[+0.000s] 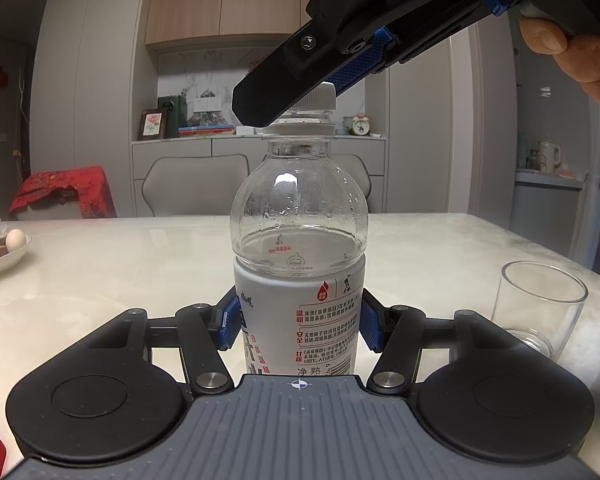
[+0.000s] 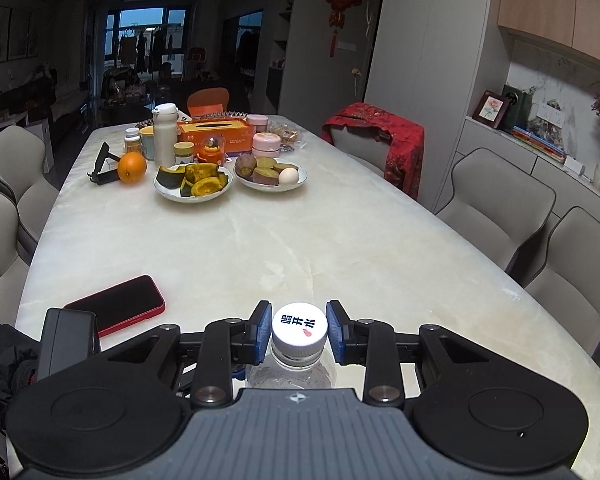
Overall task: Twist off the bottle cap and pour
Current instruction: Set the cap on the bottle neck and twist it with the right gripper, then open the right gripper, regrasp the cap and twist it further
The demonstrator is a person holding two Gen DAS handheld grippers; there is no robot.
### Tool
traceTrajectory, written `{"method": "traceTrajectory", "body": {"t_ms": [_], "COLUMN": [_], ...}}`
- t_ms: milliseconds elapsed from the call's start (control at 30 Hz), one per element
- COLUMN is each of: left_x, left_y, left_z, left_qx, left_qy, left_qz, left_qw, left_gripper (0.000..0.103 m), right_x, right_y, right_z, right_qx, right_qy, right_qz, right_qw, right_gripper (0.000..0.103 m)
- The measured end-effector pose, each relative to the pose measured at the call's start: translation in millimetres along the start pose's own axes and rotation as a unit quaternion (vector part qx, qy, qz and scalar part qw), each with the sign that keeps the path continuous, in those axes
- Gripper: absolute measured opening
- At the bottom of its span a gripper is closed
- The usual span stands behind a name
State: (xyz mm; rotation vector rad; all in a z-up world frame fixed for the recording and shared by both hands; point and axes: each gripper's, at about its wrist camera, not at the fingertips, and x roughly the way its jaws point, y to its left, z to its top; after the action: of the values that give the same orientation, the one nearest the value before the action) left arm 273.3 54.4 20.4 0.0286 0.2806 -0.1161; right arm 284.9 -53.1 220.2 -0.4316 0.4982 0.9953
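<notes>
Bottle (image 1: 298, 240) upright on table (image 1: 100, 264), mid-near; left gripper (image 1: 298, 326) clamped on label; right gripper (image 2: 298, 330) pinching cap (image 2: 298, 326); thin plastic, part-full, likely squeezable; glass (image 1: 539, 312) right.

Pale marble table (image 2: 284, 240), grey chairs (image 2: 499, 204), dark window (image 2: 140, 32) beyond.

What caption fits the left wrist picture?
Left gripper clamps the clear plastic water bottle; right gripper grips its white ribbed cap.
</notes>
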Motion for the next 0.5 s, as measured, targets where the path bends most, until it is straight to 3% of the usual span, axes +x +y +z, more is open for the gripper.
{"method": "traceTrajectory", "body": {"t_ms": [33,100,167,500], "left_x": [0,0,1,-1], "left_y": [-1,-2,-2,0], "left_z": [0,-1,-1,-1], "left_qx": [0.0,0.0,0.0,-0.001], "left_qy": [0.0,0.0,0.0,-0.001], "left_qz": [0.0,0.0,0.0,0.0], "left_qw": [1.0,1.0,1.0,1.0], "left_gripper": [0.058,0.058,0.058,0.058], "right_x": [-1,-4,-10,-29], "right_y": [0,-1,-4,-11], "right_z": [0,0,0,-17], "right_qx": [0.001,0.005,0.014,0.034], "right_qy": [-0.002,-0.01,-0.026,-0.075], "right_qz": [0.0,-0.001,-0.003,-0.012], "right_qw": [1.0,1.0,1.0,0.996], "right_gripper": [0.035,0.05,0.055,0.055]}}
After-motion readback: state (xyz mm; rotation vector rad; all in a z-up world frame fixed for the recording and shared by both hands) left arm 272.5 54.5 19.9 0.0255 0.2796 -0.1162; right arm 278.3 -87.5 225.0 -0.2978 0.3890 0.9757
